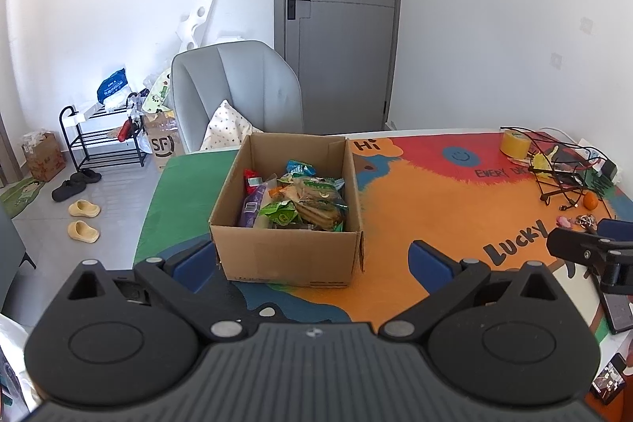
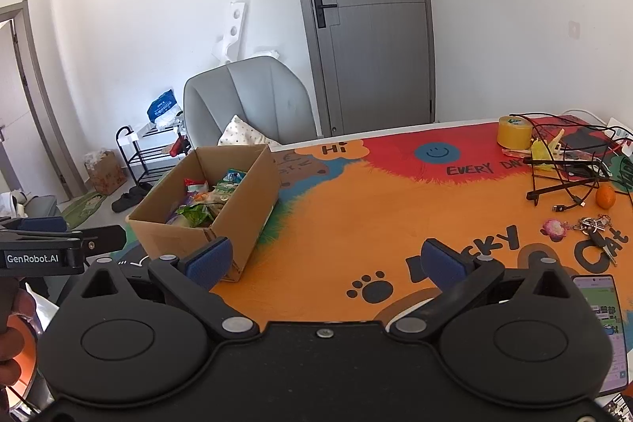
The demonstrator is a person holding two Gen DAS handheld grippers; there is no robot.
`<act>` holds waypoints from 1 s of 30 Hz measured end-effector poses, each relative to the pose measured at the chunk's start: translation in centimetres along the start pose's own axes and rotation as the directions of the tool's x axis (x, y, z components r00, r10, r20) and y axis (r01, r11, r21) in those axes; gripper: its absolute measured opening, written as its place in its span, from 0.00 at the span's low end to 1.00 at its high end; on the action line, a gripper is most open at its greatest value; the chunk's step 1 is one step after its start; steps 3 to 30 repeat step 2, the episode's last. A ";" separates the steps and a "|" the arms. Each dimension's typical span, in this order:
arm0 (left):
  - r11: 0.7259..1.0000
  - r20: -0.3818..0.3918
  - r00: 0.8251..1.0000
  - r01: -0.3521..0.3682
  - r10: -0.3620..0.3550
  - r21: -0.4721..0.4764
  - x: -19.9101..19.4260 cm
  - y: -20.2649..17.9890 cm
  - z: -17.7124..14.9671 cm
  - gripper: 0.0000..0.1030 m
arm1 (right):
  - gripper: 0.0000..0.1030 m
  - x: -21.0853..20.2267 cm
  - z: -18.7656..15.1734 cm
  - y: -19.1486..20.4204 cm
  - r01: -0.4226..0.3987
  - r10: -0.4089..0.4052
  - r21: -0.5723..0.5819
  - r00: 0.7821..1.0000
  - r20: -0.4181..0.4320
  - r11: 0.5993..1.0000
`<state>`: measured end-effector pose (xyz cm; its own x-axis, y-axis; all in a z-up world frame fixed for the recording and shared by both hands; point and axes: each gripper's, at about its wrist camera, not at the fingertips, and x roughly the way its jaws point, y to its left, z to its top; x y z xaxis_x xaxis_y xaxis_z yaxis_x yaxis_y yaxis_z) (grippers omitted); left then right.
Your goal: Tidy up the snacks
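An open cardboard box [image 1: 289,256] stands on the colourful table mat, holding several snack packets [image 1: 300,200] in green, purple, red and blue wrappers. It also shows in the right wrist view [image 2: 241,212] at the left, with the snack packets [image 2: 201,204] inside. My left gripper [image 1: 308,260] is open and empty, its blue pads either side of the box's near wall. My right gripper [image 2: 328,260] is open and empty, above bare orange mat to the right of the box.
On the mat's right side lie a yellow tape roll [image 2: 514,131], tangled black cables [image 2: 565,169], an orange [image 2: 605,196], keys [image 2: 593,228] and a phone [image 2: 605,319]. A grey chair [image 1: 237,89] stands behind the box. A shoe rack [image 1: 103,133] and slippers [image 1: 83,220] are on the floor at left.
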<state>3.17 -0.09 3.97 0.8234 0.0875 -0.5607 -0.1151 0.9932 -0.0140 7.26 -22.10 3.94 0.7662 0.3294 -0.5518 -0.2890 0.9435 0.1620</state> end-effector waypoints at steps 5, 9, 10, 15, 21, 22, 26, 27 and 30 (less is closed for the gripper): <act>1.000 -0.005 1.000 0.001 -0.001 -0.001 0.2 -0.1 0.0 1.00 | 1.00 0.0 0.0 0.1 0.003 -0.003 -0.003 1.000 -0.001 1.000; 1.000 -0.005 1.000 0.001 -0.001 -0.001 0.2 -0.1 0.0 1.00 | 1.00 0.0 0.0 0.1 0.003 -0.003 -0.003 1.000 -0.001 1.000; 1.000 -0.005 1.000 0.001 -0.001 -0.001 0.2 -0.1 0.0 1.00 | 1.00 0.0 0.0 0.1 0.003 -0.003 -0.003 1.000 -0.001 1.000; 1.000 -0.005 1.000 0.001 -0.001 -0.001 0.2 -0.1 0.0 1.00 | 1.00 0.0 0.0 0.1 0.003 -0.003 -0.003 1.000 -0.001 1.000; 1.000 -0.005 1.000 0.001 -0.001 -0.001 0.2 -0.1 0.0 1.00 | 1.00 0.0 0.0 0.1 0.003 -0.003 -0.003 1.000 -0.001 1.000; 1.000 -0.005 1.000 0.001 -0.001 -0.001 0.2 -0.1 0.0 1.00 | 1.00 0.0 0.0 0.1 0.003 -0.003 -0.003 1.000 -0.001 1.000; 1.000 -0.005 1.000 0.001 -0.001 -0.001 0.2 -0.1 0.0 1.00 | 1.00 0.0 0.0 0.1 0.003 -0.003 -0.003 1.000 -0.001 1.000; 1.000 -0.005 1.000 0.001 -0.001 -0.001 0.2 -0.1 0.0 1.00 | 1.00 0.0 0.0 0.1 0.003 -0.003 -0.003 1.000 -0.001 1.000; 1.000 -0.005 1.000 0.001 -0.001 -0.001 0.2 -0.1 0.0 1.00 | 1.00 0.0 0.0 0.1 0.003 -0.003 -0.003 1.000 -0.001 1.000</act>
